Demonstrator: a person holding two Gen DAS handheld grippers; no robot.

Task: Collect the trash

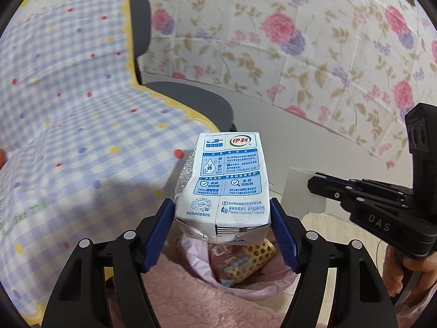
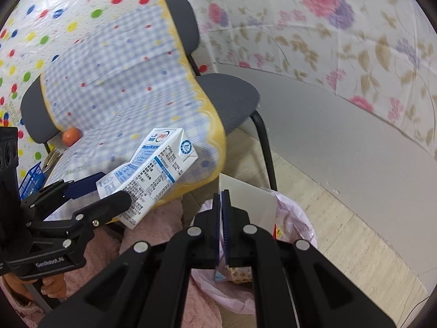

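Above the pink-lined bin [image 1: 245, 287], a dented white-and-blue milk carton [image 1: 226, 183] between left fingers [image 1: 161, 235]; right fingers [image 2: 225, 218] pinching white paper [image 2: 245, 199].

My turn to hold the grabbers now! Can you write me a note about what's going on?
Left gripper: shut on the milk carton, held above the trash bin.
Right gripper: shut on a white paper piece, also over the bin's pink liner.
Done: some wrappers already lie in the bin.
Left: drop the carton and paper in. An orange sits on the chair; whether it is trash is unclear.

Home corner — draped chair [image 2: 142, 82], floral sheeting [image 1: 300, 41]
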